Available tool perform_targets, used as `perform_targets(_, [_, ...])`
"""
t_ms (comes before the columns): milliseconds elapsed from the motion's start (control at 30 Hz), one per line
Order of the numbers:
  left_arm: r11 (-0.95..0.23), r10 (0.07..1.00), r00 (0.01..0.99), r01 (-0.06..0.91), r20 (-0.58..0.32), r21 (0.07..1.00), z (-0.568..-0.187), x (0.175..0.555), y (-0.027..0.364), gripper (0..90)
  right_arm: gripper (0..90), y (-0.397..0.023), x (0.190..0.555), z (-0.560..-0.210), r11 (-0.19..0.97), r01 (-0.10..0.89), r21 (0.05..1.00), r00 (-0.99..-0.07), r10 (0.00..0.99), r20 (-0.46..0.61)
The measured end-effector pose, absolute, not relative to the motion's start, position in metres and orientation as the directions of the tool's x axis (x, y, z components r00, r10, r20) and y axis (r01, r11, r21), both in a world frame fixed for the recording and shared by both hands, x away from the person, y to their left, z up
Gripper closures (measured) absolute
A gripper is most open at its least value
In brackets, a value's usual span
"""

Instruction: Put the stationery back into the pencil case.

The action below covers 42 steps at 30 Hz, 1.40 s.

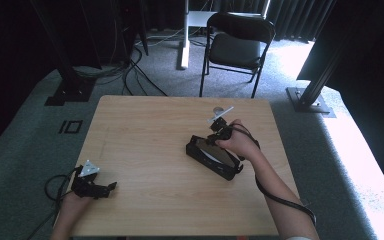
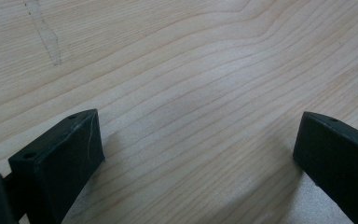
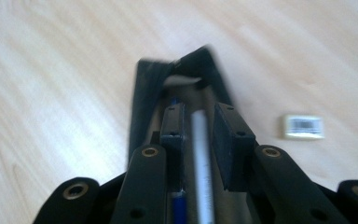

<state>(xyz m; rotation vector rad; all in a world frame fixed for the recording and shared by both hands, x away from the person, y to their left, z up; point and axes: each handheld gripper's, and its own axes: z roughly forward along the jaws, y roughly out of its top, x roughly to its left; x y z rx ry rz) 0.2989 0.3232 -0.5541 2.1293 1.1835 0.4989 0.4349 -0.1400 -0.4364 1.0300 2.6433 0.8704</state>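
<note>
1. The wooden table (image 1: 145,130) carries an open black pencil case (image 1: 200,150) at your right.
2. Your right gripper (image 3: 199,135) straddles a white pen (image 3: 202,154) inside it, jaws narrow, apparently not pinching.
3. Your left gripper (image 2: 198,154) idles, jaws wide, empty.
4. A white eraser (image 3: 303,127) remains outside.

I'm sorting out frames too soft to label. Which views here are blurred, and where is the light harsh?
Right gripper view: motion-smeared, the black pencil case and white eraser have soft edges. Left gripper view: wood grain sharp, the near tongs slightly soft. High view: sharp, but daylight blows out the carpet at right, while the curtained background is very dark.
</note>
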Motion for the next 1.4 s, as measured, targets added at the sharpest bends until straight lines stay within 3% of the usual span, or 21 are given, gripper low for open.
perform_targets(233, [-0.387,0.853,0.522,0.609,0.018,0.693,-0.554,0.299,0.323,1.6,69.8,-0.165,0.463,-0.436,0.462,0.606,0.648,-0.624,0.781,0.027])
perform_targets(600, [-0.387,0.853,0.522,0.609,0.018,0.693,-0.554,0.299,0.323,1.6,51.0,-0.174,0.500,-0.491,0.475,0.688,0.549,-0.568,0.823,0.000])
perform_targets(1033, [-0.387,0.853,0.522,0.609,0.018,0.693,-0.554,0.299,0.323,1.6,49.4,-0.168,0.507,-0.516,0.526,0.695,0.489,-0.591,0.806,-0.028])
perform_targets(1200, [-0.387,0.853,0.522,0.609,0.018,0.693,-0.554,0.299,0.323,1.7,57.7,-0.168,0.508,-0.522,0.544,0.699,0.465,-0.603,0.798,-0.027])
perform_targets(1400, [-0.387,0.853,0.522,0.609,0.018,0.693,-0.554,0.299,0.323,1.7,58.8,-0.172,0.507,-0.517,0.512,0.719,0.471,-0.577,0.817,-0.007])
